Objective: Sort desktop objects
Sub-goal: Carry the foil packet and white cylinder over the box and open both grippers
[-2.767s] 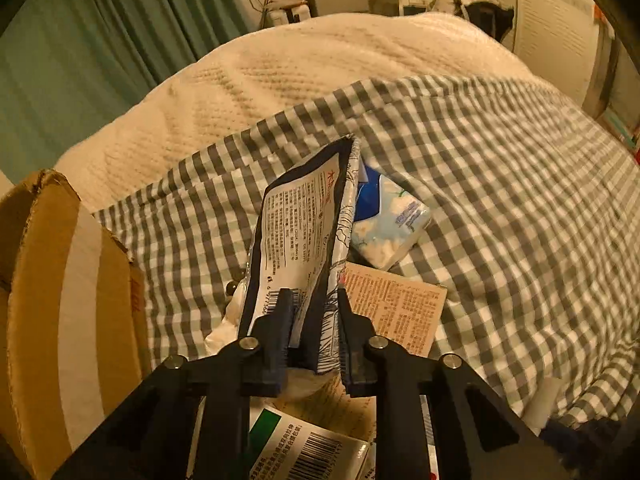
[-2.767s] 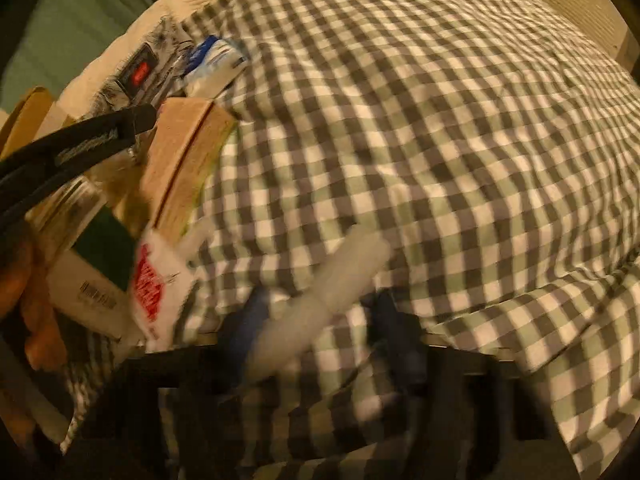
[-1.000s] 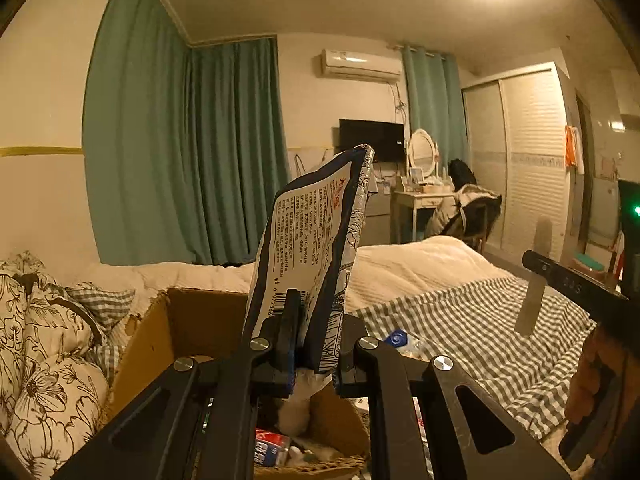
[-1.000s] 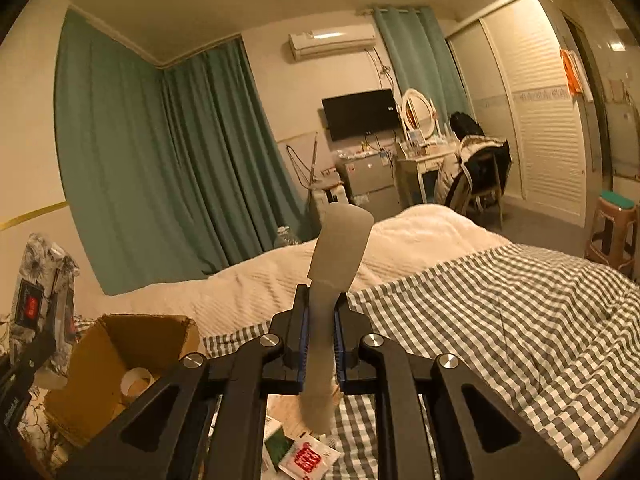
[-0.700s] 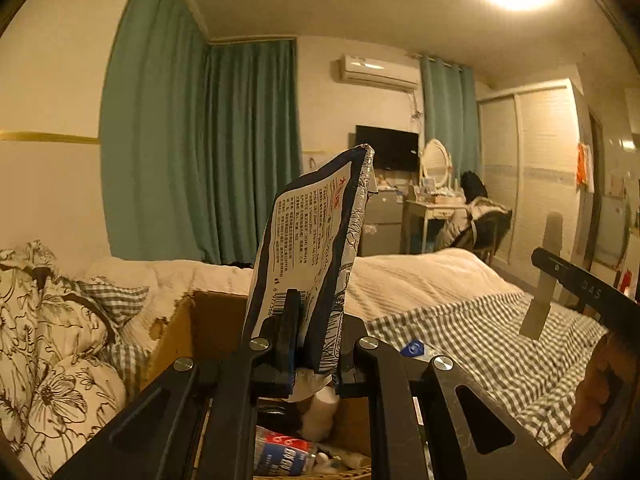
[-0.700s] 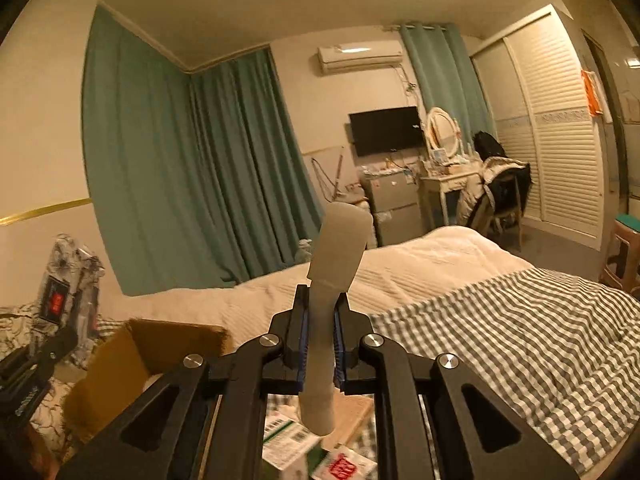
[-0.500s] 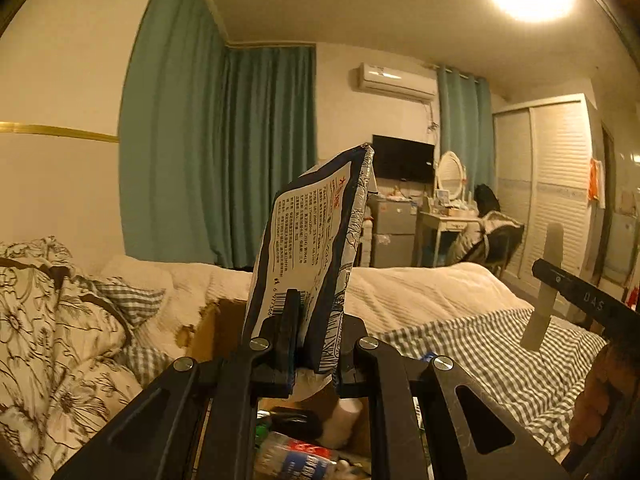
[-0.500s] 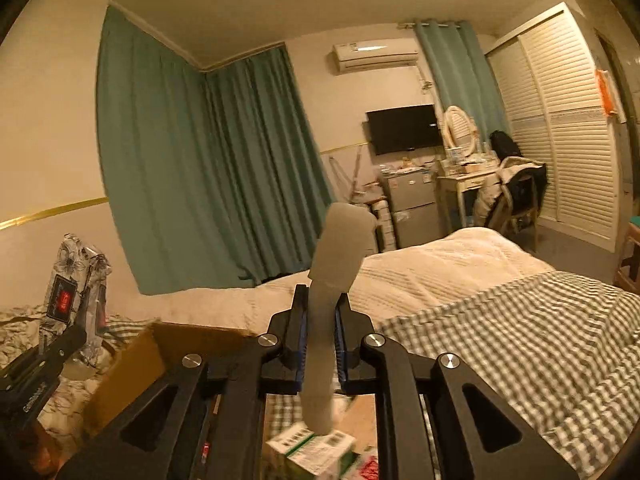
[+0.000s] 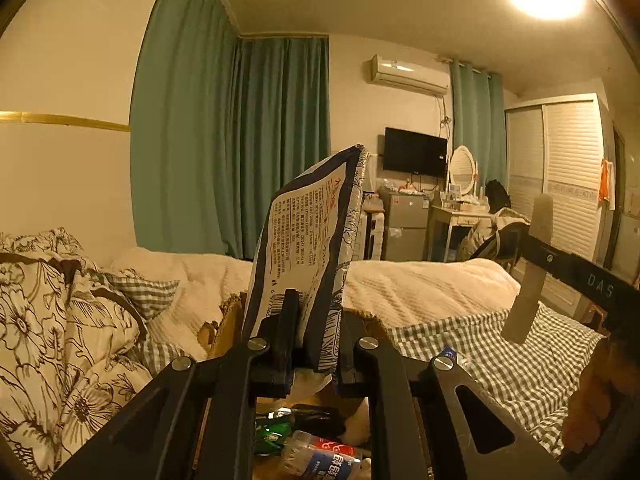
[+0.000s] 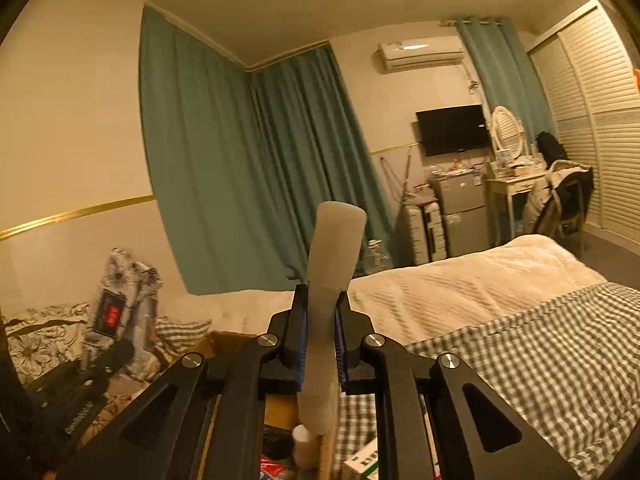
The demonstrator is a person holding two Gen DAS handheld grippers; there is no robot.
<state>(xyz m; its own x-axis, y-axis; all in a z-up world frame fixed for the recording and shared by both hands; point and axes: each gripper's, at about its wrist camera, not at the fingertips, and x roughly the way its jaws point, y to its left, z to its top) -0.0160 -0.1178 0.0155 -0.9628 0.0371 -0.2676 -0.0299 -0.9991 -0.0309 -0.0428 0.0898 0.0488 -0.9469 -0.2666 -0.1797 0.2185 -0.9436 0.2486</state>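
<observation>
Gripping packet (image 9: 308,256), tube (image 10: 332,280): both tongs clamped, now above cardboard box (image 9: 224,320)

A pale, translucent squeeze tube (image 10: 326,320) is clamped upright between the pads of the black right gripper (image 10: 322,344), its flattened end at twelve o'clock. An open brown cardboard box (image 10: 224,344) is seen beneath it at six o'clock. At nine o'clock, a floral-printed pouch with a red label (image 10: 120,304) is held by the black left gripper (image 10: 116,354). A grey-and-white checked blanket (image 10: 540,360) is spread at four o'clock.
</observation>
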